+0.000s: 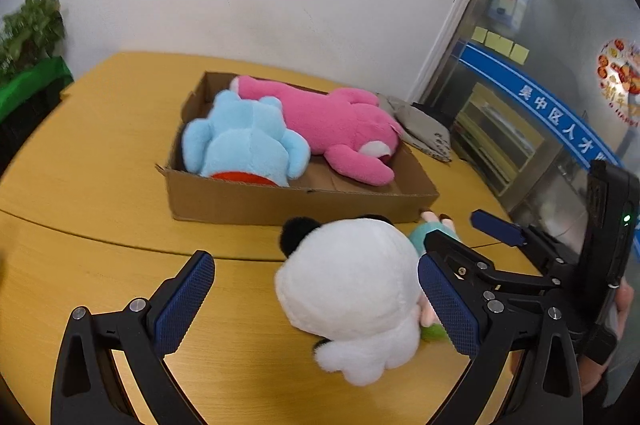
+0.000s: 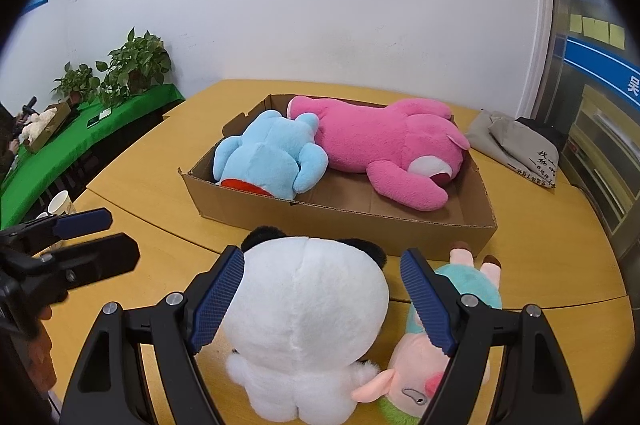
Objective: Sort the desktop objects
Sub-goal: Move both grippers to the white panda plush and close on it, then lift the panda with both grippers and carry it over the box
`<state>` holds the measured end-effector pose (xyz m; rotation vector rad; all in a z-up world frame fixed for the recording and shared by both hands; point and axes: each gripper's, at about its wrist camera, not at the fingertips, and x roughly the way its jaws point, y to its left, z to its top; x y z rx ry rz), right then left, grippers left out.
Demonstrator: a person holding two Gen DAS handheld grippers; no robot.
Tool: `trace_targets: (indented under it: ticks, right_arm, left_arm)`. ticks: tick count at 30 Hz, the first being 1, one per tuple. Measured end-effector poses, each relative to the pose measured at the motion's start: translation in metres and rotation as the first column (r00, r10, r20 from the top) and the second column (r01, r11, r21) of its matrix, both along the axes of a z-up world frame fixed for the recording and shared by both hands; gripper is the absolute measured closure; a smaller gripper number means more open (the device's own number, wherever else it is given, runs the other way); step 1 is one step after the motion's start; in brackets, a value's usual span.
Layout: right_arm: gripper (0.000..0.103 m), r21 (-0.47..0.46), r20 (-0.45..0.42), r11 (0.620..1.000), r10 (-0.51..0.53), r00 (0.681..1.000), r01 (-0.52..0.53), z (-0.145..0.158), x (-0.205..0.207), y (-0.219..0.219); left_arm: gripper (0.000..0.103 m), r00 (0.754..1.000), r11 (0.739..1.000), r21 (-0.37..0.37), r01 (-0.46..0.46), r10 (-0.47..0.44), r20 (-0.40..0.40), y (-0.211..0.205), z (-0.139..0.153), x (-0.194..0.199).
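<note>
Fluffy plush panda [image 2: 308, 321]; matt corrugated cardboard box [image 2: 344, 225]; smooth wood-look table [image 2: 132, 193].

Both the left gripper [image 1: 316, 299] and the right gripper [image 2: 322, 299] have black angular frames. Silver screws dot the joints. Ribbed dark-blue pads [image 1: 184, 299] line the jaws.

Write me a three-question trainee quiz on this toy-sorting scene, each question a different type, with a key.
1. True or false: the cardboard box already holds the blue plush and the pink plush bear.
2. Multiple choice: the right tongs are
A. open around the white panda plush
B. shut on the pink plush bear
C. inside the box
3. Fill in: lying on the wooden table beside the panda, outside the box, is a pink ____ plush in teal clothing.

Key: 1 true; 2 A; 3 pig. Note that the left tongs are also open, with the panda between them.
</note>
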<state>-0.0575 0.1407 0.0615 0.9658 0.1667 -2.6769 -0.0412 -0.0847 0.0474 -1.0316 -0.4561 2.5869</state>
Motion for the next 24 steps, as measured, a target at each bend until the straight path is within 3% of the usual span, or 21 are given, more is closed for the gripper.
trace_targets:
  ticks: [2,5,9,12,16,19,21,24]
  right_arm:
    - [0.022,0.011,0.011,1.000,0.024,1.000,-0.024,-0.010,-0.004,0.010]
    - [0.023,0.108,0.067,0.991,0.075,0.995,-0.082,-0.040,-0.009,0.019]
    - [0.024,0.181,0.150,0.960,0.186,0.971,-0.212,-0.080,-0.004,0.005]
    - [0.024,0.045,0.195,0.974,0.209,0.958,-0.222,-0.088,-0.008,-0.003]
    - [0.024,-0.030,0.216,0.981,0.191,0.957,-0.189,-0.093,-0.024,-0.006]
    - [0.022,-0.125,0.260,0.969,0.238,0.936,-0.212,-0.099,-0.032,-0.006]
    - [0.022,-0.161,0.265,0.961,0.262,0.928,-0.225,-0.100,-0.032,-0.005]
    - [0.023,-0.261,0.272,0.934,0.314,0.910,-0.244,-0.097,-0.030,0.004]
  left_arm:
    - [0.000,0.999,0.997,0.079,0.016,-0.019,0.034,-0.008,-0.013,-0.007]
    - [0.000,0.993,0.987,0.160,0.013,-0.032,0.116,-0.020,-0.040,-0.023]
    - [0.000,0.981,0.976,0.213,0.034,-0.073,0.179,-0.019,-0.074,-0.049]
    - [0.000,0.968,0.963,0.258,0.072,-0.130,0.215,-0.014,-0.097,-0.071]
    - [0.000,0.943,0.940,0.320,0.119,-0.207,0.259,-0.006,-0.127,-0.100]
    - [0.001,0.939,0.914,0.374,0.157,-0.255,0.230,-0.007,-0.134,-0.105]
    - [0.011,0.935,0.901,0.400,0.169,-0.275,0.224,-0.011,-0.135,-0.103]
    - [0.015,0.929,0.889,0.416,0.190,-0.300,0.217,-0.020,-0.133,-0.093]
